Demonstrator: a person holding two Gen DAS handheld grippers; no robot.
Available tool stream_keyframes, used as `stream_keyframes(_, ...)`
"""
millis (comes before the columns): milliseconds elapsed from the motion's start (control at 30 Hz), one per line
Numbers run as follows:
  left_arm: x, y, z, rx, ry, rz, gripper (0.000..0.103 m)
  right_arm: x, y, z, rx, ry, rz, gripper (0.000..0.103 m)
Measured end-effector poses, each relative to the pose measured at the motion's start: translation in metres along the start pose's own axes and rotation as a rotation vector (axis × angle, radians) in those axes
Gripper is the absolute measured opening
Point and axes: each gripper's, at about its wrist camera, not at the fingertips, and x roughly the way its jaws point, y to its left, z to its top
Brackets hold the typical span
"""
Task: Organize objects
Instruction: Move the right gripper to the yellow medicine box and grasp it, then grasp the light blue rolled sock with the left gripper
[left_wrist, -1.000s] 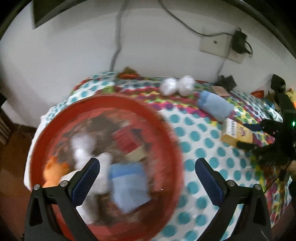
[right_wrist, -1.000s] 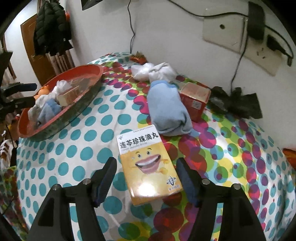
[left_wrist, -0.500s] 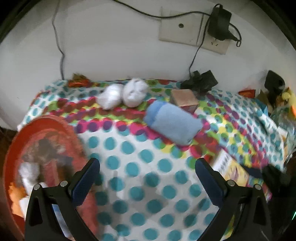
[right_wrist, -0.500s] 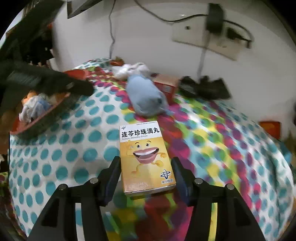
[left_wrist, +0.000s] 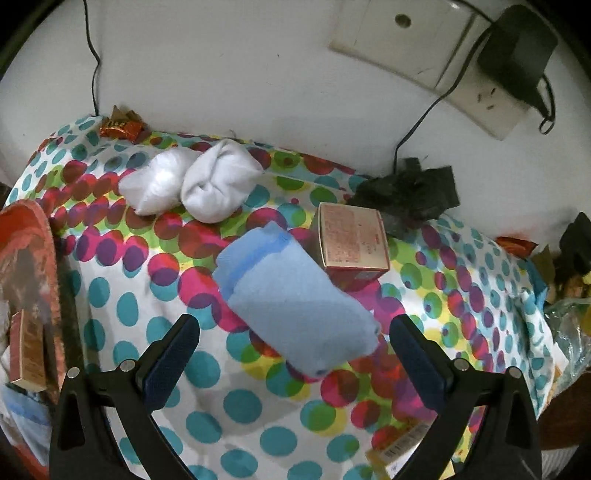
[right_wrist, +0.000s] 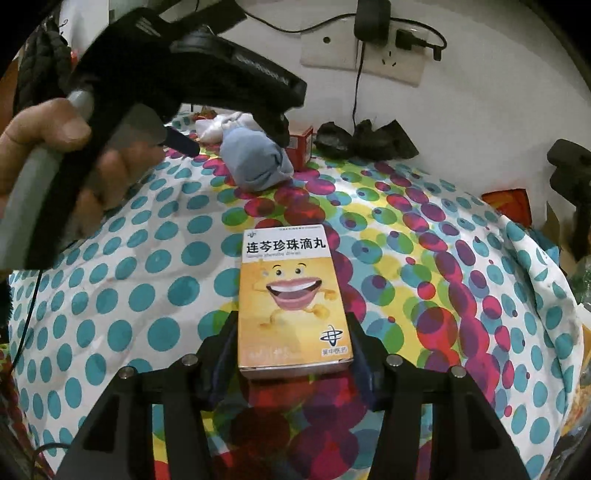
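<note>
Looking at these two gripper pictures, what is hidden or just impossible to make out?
- Red tray, left wrist view: cut off by the left edge, so most of its contents are unseen.
- Red box, right wrist view: partly hidden behind the blue rolled cloth and the left gripper.
- Small print on the yellow medicine box, right wrist view: too small to read.
- Black crumpled item, left wrist view: too dark to identify.
</note>
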Motion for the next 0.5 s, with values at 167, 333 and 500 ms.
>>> stream_keyframes(167,0.016,0.003,-0.001,-0.025,0.018,-0.012,0.1,0.004,0.002,0.0,-0.008,0.006,-0.007,0.055)
stream_keyframes(333,0.017,0.005,-0.002,-0.028,0.012,-0.077,0.057,0.0,0.009,0.0,-0.012,0.005,0.004,0.055)
stream_keyframes(500,0.007,0.002,-0.007,0.014,0.015,-0.11,0.037,0.001,0.001,0.002,-0.012,0.005,0.007,0.055)
